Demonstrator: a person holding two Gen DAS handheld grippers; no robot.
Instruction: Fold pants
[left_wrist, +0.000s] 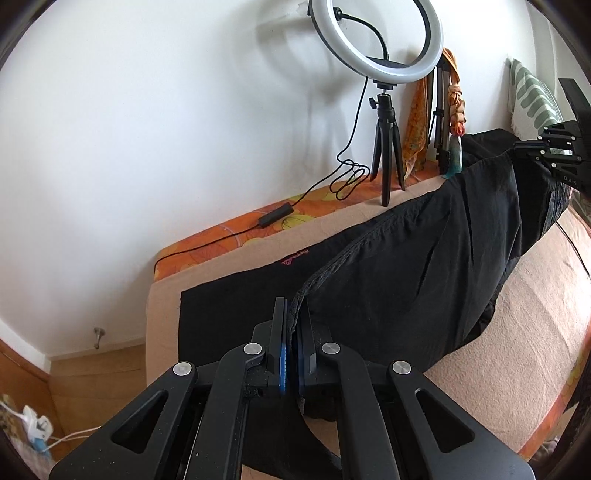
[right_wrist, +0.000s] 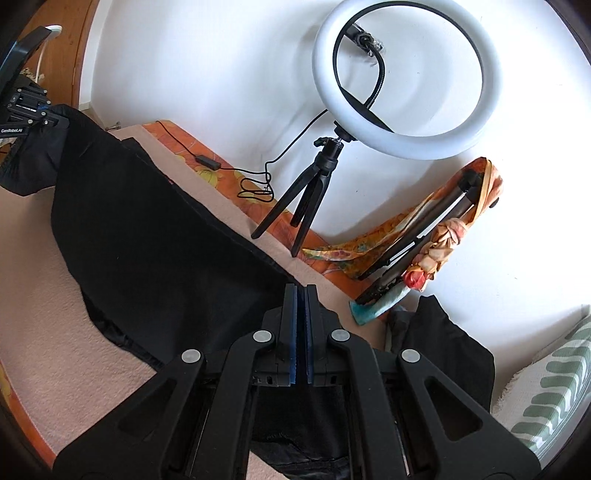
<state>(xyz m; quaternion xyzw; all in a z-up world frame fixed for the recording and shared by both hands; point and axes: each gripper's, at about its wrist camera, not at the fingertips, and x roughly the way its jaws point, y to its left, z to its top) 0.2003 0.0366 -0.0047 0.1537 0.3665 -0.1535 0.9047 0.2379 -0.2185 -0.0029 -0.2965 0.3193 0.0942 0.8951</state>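
Observation:
Black pants (left_wrist: 417, 266) lie partly on a beige bed cover, with one edge lifted between both grippers. My left gripper (left_wrist: 293, 314) is shut on the pants' seamed edge, held above the lower layer that lies flat with a pink logo (left_wrist: 295, 260). My right gripper (right_wrist: 301, 295) is shut on the other end of the pants (right_wrist: 155, 236); it also shows in the left wrist view (left_wrist: 535, 149) at the far right, with cloth hanging from it. The left gripper shows in the right wrist view (right_wrist: 55, 116) at the upper left, pinching the cloth.
A ring light on a small tripod (left_wrist: 386, 147) stands on the bed's far edge by the white wall, its cable and controller (left_wrist: 275, 216) trailing left. A folded tripod wrapped in an orange scarf (right_wrist: 436, 236) leans on the wall. A green-patterned pillow (right_wrist: 554, 384) lies at the right.

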